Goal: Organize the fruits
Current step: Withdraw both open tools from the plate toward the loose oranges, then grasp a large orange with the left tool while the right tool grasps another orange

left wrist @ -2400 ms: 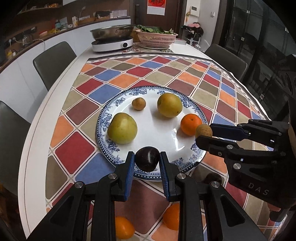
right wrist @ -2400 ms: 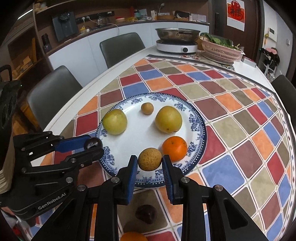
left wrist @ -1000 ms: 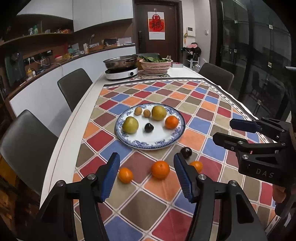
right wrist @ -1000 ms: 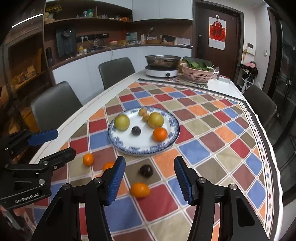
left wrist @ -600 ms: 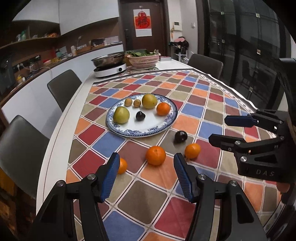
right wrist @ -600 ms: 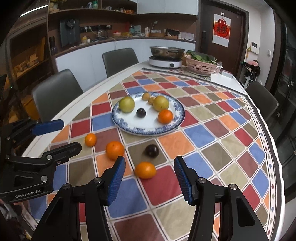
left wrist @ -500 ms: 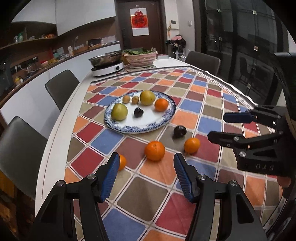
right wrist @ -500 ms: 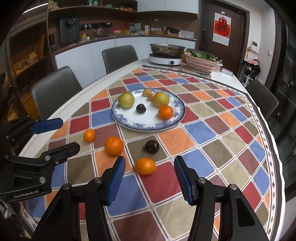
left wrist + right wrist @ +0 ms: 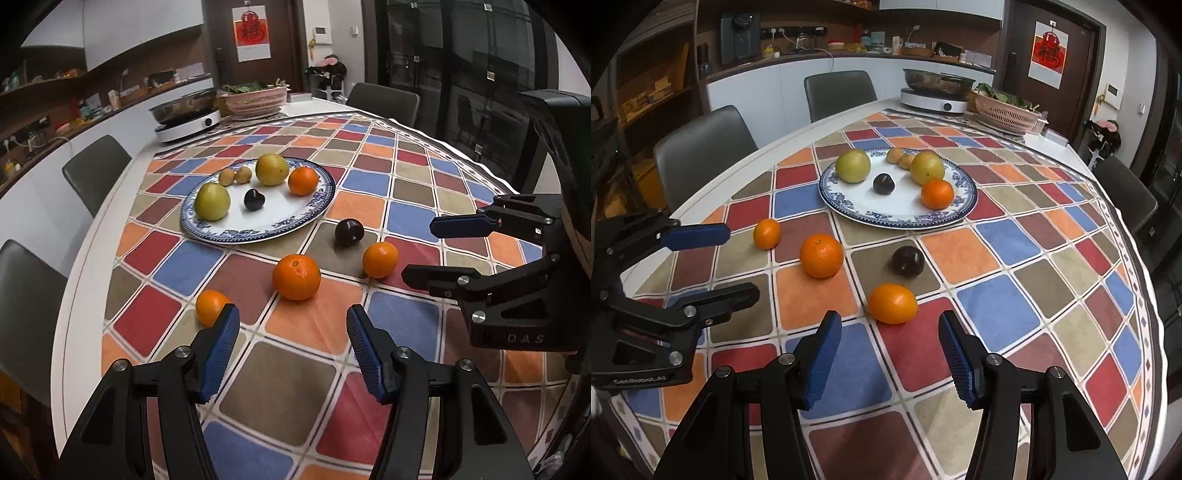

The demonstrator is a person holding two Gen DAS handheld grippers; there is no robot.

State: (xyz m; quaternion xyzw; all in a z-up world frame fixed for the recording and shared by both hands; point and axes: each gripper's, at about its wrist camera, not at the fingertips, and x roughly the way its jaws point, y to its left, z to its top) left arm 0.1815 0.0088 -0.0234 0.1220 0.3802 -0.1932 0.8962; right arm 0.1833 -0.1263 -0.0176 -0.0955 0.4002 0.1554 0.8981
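Note:
A blue-and-white plate (image 9: pixel 314 216) (image 9: pixel 960 216) holds two yellow-green pears, two small brown fruits, an orange and a dark plum. On the checkered cloth in front of it lie a large orange (image 9: pixel 296 277) (image 9: pixel 821 255), a small orange (image 9: pixel 210 307) (image 9: pixel 767 233), another orange (image 9: pixel 380 259) (image 9: pixel 892 303) and a dark plum (image 9: pixel 349 232) (image 9: pixel 907 261). My left gripper (image 9: pixel 293 326) (image 9: pixel 713 264) is open and empty, just short of the large orange. My right gripper (image 9: pixel 891 332) (image 9: pixel 436 247) is open and empty, just short of the nearest orange.
An induction cooker with a steel pot (image 9: pixel 186 116) (image 9: pixel 936 92) and a pink basket of greens (image 9: pixel 255 98) (image 9: pixel 1008 110) stand at the table's far end. Grey chairs (image 9: pixel 94 170) (image 9: pixel 701 147) line the table's left side. The table edge lies close on the right.
Both grippers let go of their fruits on the plate, opened and drew back. They have since come lower and closer to the loose oranges on the cloth.

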